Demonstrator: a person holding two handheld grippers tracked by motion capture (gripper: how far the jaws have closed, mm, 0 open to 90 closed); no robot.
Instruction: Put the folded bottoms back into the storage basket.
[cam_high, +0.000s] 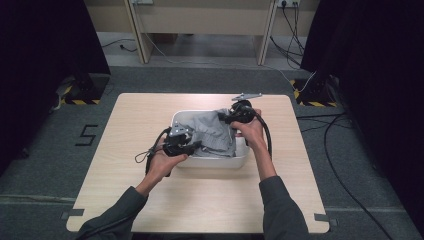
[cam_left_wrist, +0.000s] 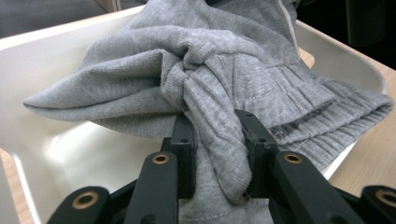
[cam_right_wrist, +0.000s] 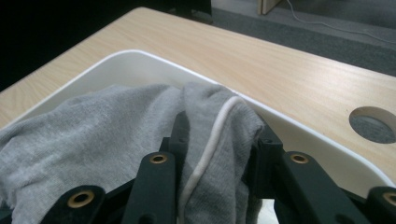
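Grey garment (cam_high: 212, 131), one; white tub (cam_high: 240, 159), one

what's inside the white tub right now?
A bunched grey garment fills the white tub, pinched by the left gripper and the right gripper. Bare tub wall shows beside it; anything underneath the cloth is covered.

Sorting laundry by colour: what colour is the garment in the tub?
Grey garment, clearest in the left gripper view.
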